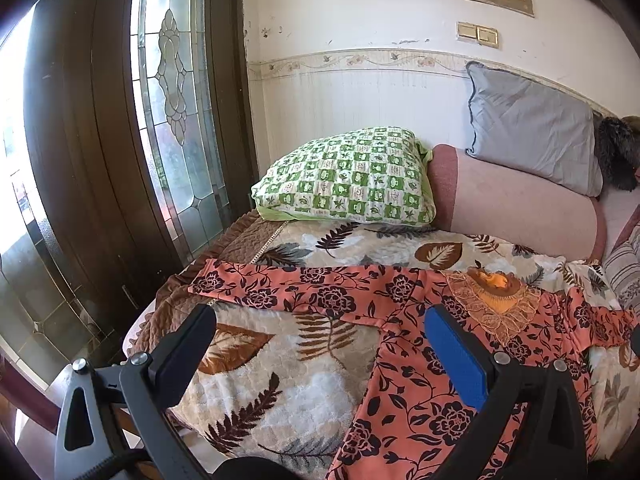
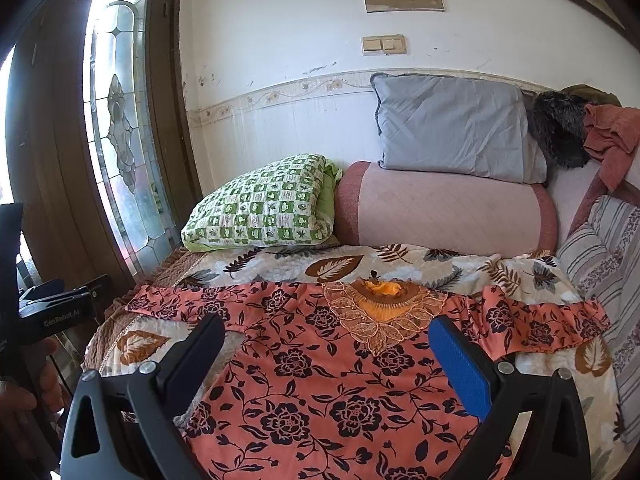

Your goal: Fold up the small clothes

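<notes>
An orange top with black flowers [image 1: 404,364] lies spread flat on the leaf-pattern bedspread [image 1: 280,368], both sleeves stretched out sideways and an embroidered gold neckline [image 1: 496,304] facing the pillows. My left gripper [image 1: 320,320] is open and empty, held above the top's left sleeve and armpit. In the right wrist view the top [image 2: 332,392] fills the middle. My right gripper [image 2: 328,332] is open and empty above the chest, just below the neckline [image 2: 384,312]. The left gripper's body and the hand on it [image 2: 44,312] show at the left edge.
A green checked pillow [image 2: 260,204], a pink bolster [image 2: 444,208] and a grey pillow [image 2: 456,128] lie at the head of the bed by the wall. Striped bedding [image 2: 604,256] and a reddish cloth [image 2: 612,136] lie at the right. A wooden door with leaded glass [image 1: 172,92] stands left.
</notes>
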